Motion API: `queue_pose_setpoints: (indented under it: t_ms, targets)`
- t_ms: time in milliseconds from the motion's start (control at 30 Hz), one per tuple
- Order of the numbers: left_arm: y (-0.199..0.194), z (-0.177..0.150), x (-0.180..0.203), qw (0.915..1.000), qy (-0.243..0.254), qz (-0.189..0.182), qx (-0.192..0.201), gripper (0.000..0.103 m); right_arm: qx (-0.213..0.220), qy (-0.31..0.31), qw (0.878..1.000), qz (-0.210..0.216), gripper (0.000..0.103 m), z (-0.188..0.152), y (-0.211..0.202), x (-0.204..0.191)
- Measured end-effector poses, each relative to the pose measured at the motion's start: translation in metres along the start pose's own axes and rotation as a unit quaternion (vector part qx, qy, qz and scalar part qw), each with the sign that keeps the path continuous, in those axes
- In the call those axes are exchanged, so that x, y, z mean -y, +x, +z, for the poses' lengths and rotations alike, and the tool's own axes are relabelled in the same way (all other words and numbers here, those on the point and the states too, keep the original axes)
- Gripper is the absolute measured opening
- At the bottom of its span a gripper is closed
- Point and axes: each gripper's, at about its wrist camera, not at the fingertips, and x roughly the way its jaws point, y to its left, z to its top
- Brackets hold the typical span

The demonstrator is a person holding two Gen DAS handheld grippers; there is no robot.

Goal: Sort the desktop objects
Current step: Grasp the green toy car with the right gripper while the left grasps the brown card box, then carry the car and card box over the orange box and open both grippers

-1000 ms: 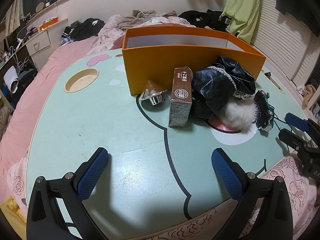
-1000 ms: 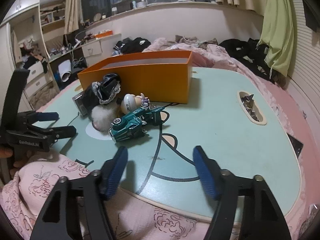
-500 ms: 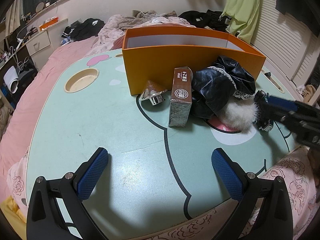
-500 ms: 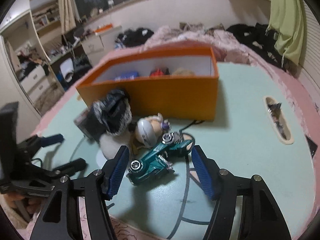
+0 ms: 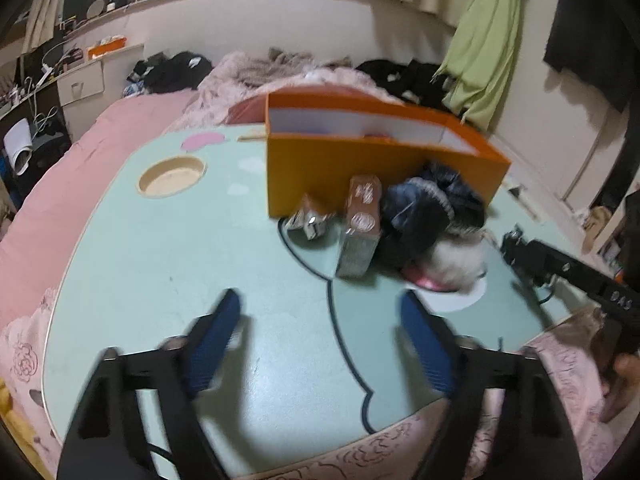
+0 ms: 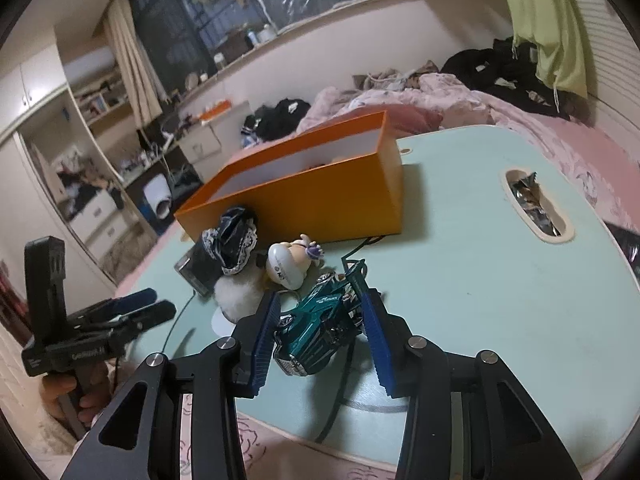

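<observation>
A teal toy car (image 6: 316, 328) lies on the mint-green table (image 6: 480, 280). My right gripper (image 6: 320, 300) straddles it, jaws closing, and both blue pads touch the car's sides. Behind the car are a white-helmeted figurine (image 6: 288, 264), a white fluffy ball (image 6: 240, 296) and a black frilly cloth (image 6: 234, 240). The orange box (image 6: 320, 200) stands open beyond them. My left gripper (image 5: 320, 304) hovers over bare table, jaws closing with nothing between them. A brown carton (image 5: 360, 228) and a silver cone-shaped piece (image 5: 310, 220) stand ahead of it, in front of the orange box (image 5: 360, 168).
A round cup recess (image 5: 172, 178) is sunk into the table at far left. An oblong slot (image 6: 536, 208) holds wrappers at right. A thin black cable (image 6: 340, 392) runs under the car. Pink bedding surrounds the table, and a hand (image 6: 72, 396) holds the left gripper.
My right gripper moved forward and its jaws narrowed around the teal car. The left jaws narrowed too, and the left view tilted up slightly.
</observation>
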Motion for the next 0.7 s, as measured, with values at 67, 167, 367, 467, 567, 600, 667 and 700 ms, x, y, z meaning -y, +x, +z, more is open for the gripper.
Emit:
queue_pose_setpoints:
  t_ms: [67,167,367,467,567,600,667,700]
  targets:
    - [-0.001,0.005,0.004,0.9999,0.008,-0.007,0.006,0.057,-0.001,0.005,1.000,0.002,0.042,0.001,0.001,0.002]
    - [0.006,0.018,0.010,0.9995,0.014,-0.029,0.001,0.048,-0.006,0.004,1.000,0.002,0.042,0.002,0.002,0.002]
    - [0.025,0.038,0.019,0.9992,0.038,0.001,-0.012,0.048,-0.029,0.002,0.999,-0.021,0.042,-0.001,0.010,0.002]
    - [0.033,0.042,0.024,0.9983,0.055,0.018,-0.009,0.020,-0.026,-0.001,0.999,-0.031,0.055,-0.001,0.008,0.001]
    - [0.028,0.036,0.021,0.9986,0.051,0.009,-0.006,0.020,-0.022,-0.007,0.999,-0.048,0.066,-0.002,0.006,0.000]
    - [0.022,0.033,0.019,0.9988,0.049,0.007,-0.003,0.020,-0.022,-0.007,0.998,-0.053,0.066,-0.002,0.006,0.000]
    - [0.006,0.026,0.014,0.9992,0.038,-0.004,0.006,0.020,-0.020,-0.006,0.998,-0.058,0.066,-0.002,0.006,0.001]
    - [-0.002,0.019,0.012,0.9993,0.036,-0.009,0.009,0.020,-0.020,-0.006,0.998,-0.059,0.066,-0.002,0.005,0.001]
